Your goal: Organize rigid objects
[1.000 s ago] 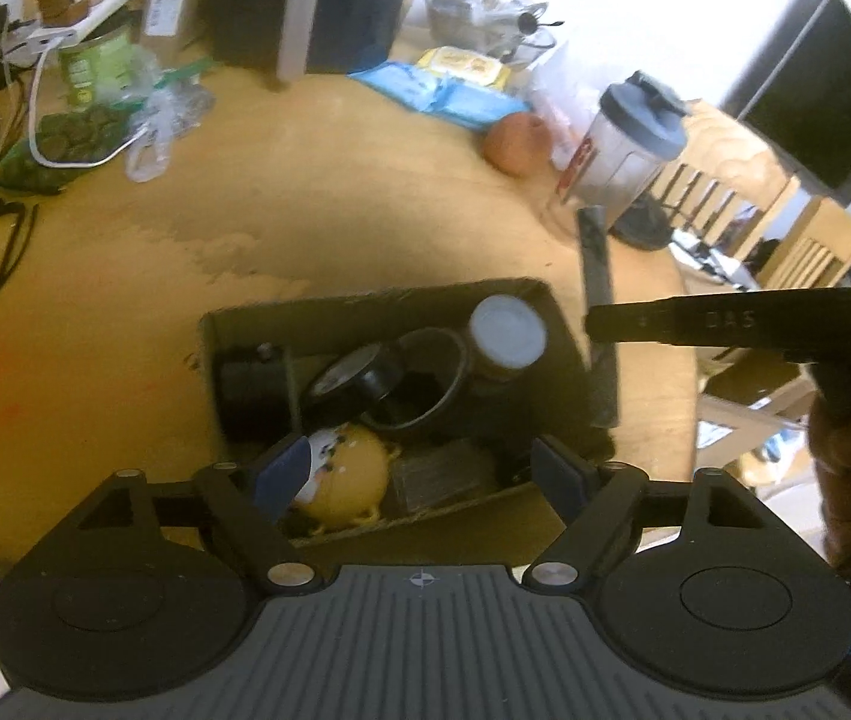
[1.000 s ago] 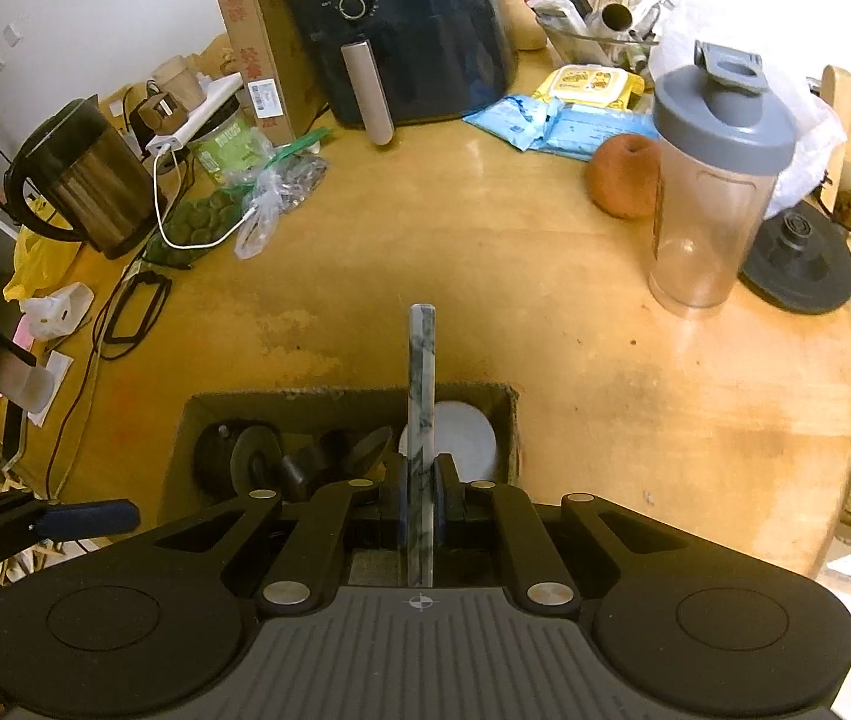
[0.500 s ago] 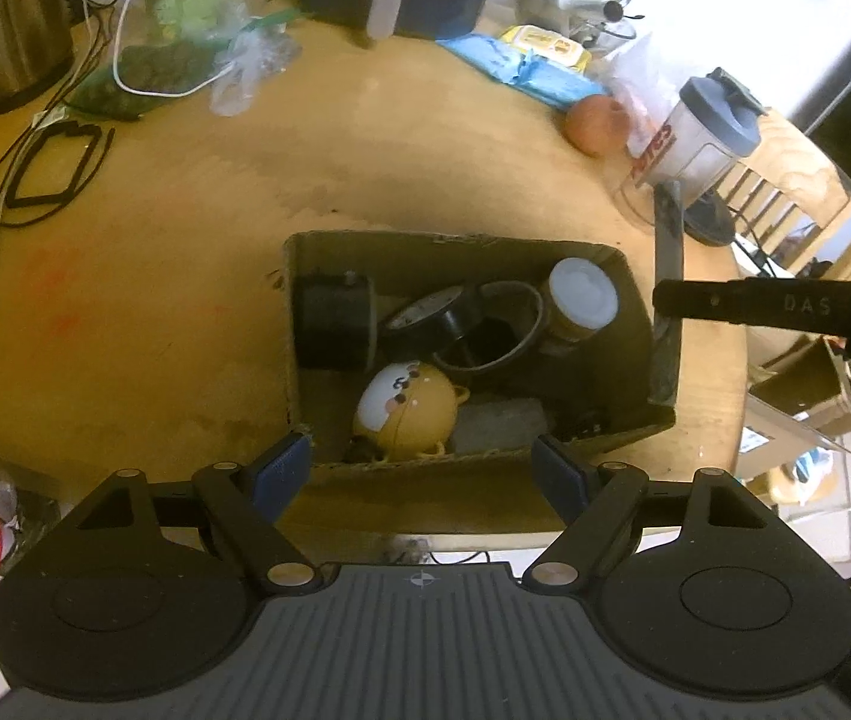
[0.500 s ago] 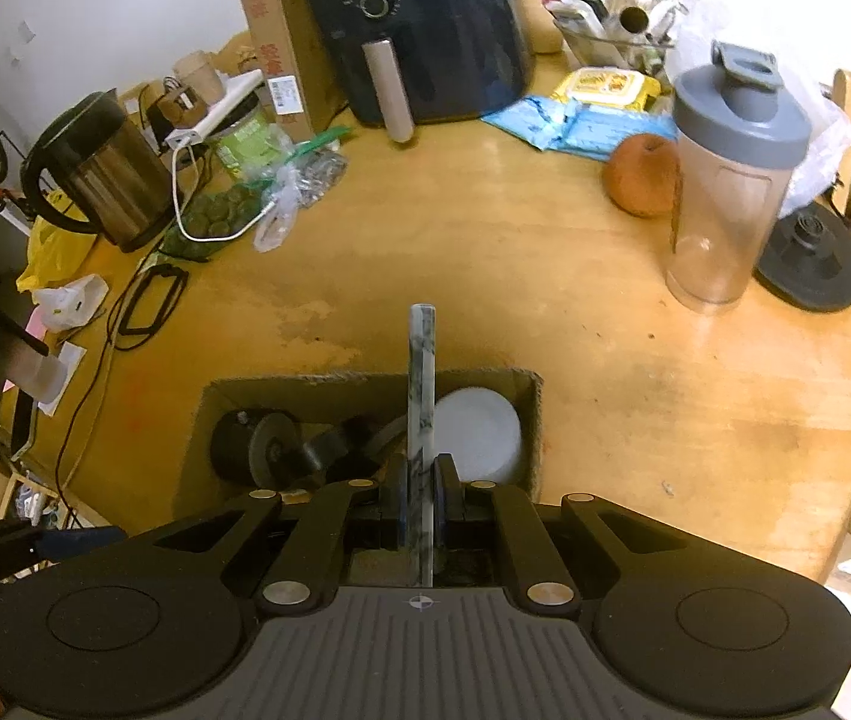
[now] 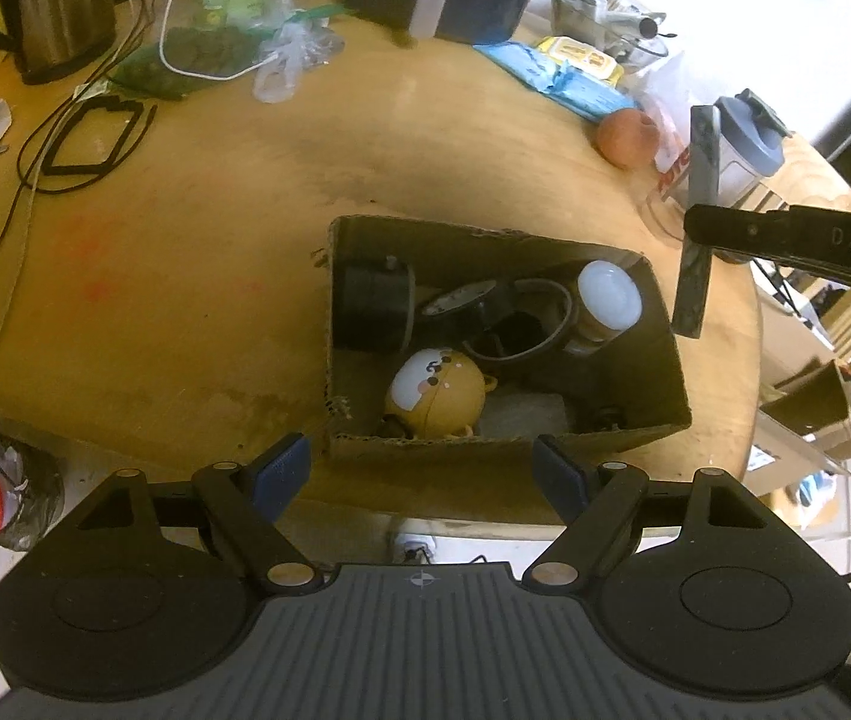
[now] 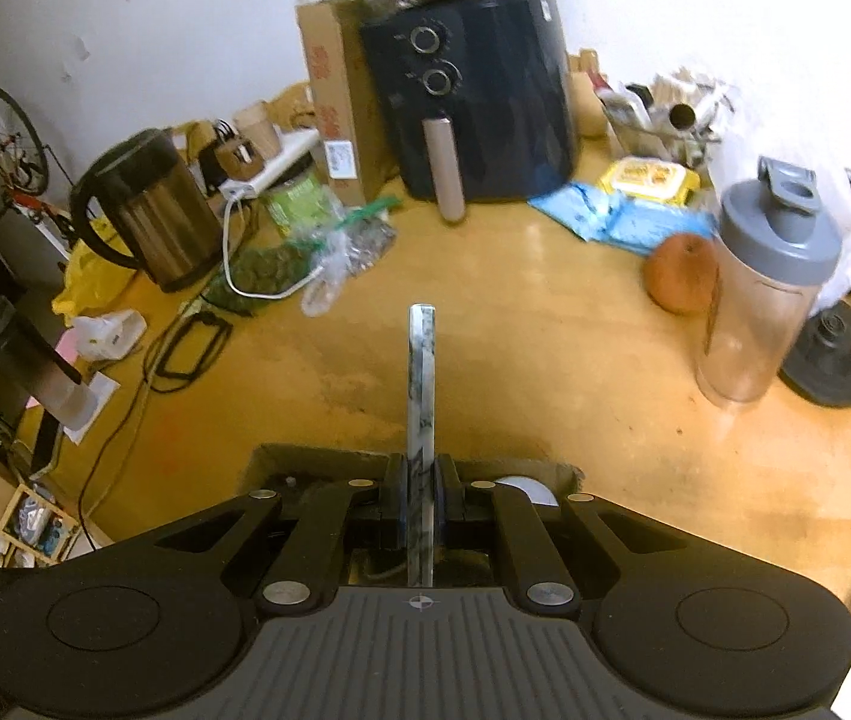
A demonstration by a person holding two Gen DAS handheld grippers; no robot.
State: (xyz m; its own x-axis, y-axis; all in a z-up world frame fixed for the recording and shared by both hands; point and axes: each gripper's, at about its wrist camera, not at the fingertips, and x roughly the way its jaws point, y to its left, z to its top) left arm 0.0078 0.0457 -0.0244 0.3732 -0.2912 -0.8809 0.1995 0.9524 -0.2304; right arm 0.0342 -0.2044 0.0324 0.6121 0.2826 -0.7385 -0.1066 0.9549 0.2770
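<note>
An open cardboard box sits on the round wooden table. It holds a black cylinder, a yellow round toy, a black ring and a white-capped jar. My left gripper is open and empty, above the box's near wall. My right gripper is shut on a flat marbled grey slab, held edge-on above the box's right side. The slab also shows in the left wrist view, right of the box. The box's far rim shows under the right gripper.
At the back stand a dark air fryer, a steel kettle and bagged food. A shaker bottle, an orange fruit and a black lid are at the right. Cables lie at the left.
Both grippers have risen and pulled back from the box. The right gripper has lifted the slab higher. The box now sits farther from the left gripper.
</note>
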